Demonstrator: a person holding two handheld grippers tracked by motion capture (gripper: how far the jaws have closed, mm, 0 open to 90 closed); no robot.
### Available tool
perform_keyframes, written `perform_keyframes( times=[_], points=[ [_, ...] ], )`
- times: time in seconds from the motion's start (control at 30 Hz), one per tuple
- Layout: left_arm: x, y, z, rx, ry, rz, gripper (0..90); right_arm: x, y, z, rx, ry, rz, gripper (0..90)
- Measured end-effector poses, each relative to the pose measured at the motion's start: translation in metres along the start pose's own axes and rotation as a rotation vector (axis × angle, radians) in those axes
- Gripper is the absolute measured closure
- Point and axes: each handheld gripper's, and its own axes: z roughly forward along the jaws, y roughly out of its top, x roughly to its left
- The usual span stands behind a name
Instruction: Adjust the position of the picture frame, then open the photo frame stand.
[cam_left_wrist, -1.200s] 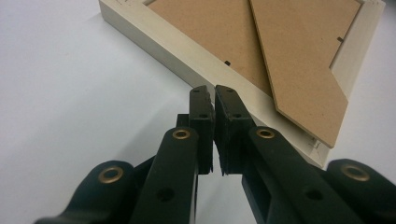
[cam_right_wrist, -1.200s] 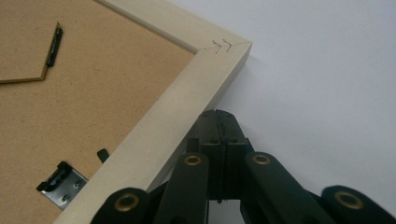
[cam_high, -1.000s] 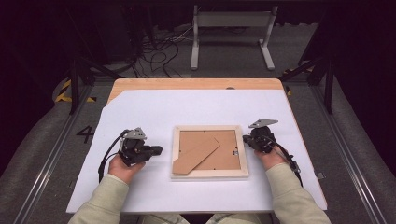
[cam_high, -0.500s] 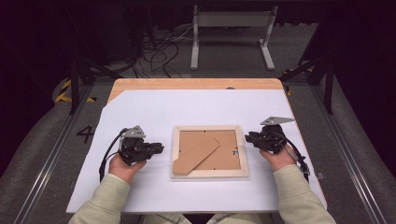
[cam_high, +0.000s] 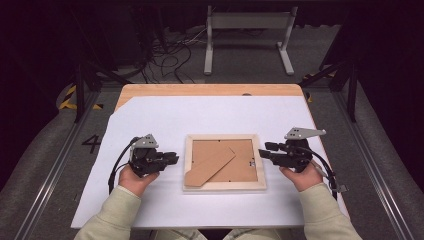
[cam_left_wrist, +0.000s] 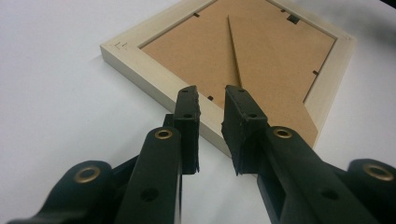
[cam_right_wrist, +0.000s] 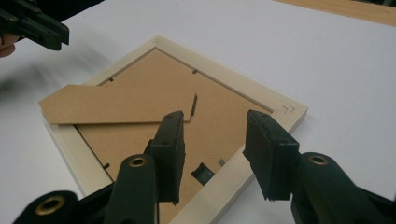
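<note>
A pale wooden picture frame (cam_high: 225, 186) lies face down in the middle of the white sheet, its brown backing board (cam_high: 240, 160) up and the stand flap (cam_high: 207, 167) swung out toward its near left corner. My left gripper (cam_high: 172, 157) sits just left of the frame, pointing at it. Its jaws have just been opening and stand a little apart with nothing between them (cam_left_wrist: 212, 93), the frame's rim (cam_left_wrist: 140, 63) beyond. My right gripper (cam_high: 265, 150) hovers at the frame's right edge, its jaws also just opening, wider and empty (cam_right_wrist: 215, 119), above the rim (cam_right_wrist: 224, 77).
The white sheet (cam_high: 210, 120) covers a wooden table whose bare edge (cam_high: 210, 90) shows at the back. Behind the table, on the floor, are a metal stand (cam_high: 247, 25) and loose cables (cam_high: 170, 55). Rails run along both sides of the table.
My right gripper has let go of the frame's right edge, opened, and drawn back to the right and upward. My left gripper stayed put and opened slightly.
</note>
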Motion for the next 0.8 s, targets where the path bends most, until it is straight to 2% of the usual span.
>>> perform_keyframes(
  times=[0.07,0.17,0.23,0.43,0.67,0.8],
  points=[
    [-0.002,0.000,-0.001,-0.001,0.006,0.004,73.8,0.000,-0.003,-0.003,-0.002,-0.010,-0.015,57.0],
    [-0.009,0.001,-0.004,-0.011,0.002,0.050,70.1,-0.001,-0.009,-0.008,-0.019,-0.037,-0.057,55.5],
    [-0.014,0.001,-0.006,-0.011,-0.002,0.076,68.4,-0.002,-0.011,-0.011,-0.024,-0.040,-0.065,55.7],
    [-0.023,0.001,-0.005,0.021,-0.029,0.122,66.4,-0.004,-0.014,-0.016,-0.040,-0.037,-0.070,56.0],
    [-0.033,0.001,-0.002,0.058,-0.068,0.152,64.6,-0.004,-0.015,-0.016,-0.036,-0.033,-0.066,56.7],
    [-0.040,0.000,0.001,0.099,-0.081,0.173,63.6,-0.006,-0.014,-0.016,-0.035,-0.032,-0.058,57.1]
  ],
)
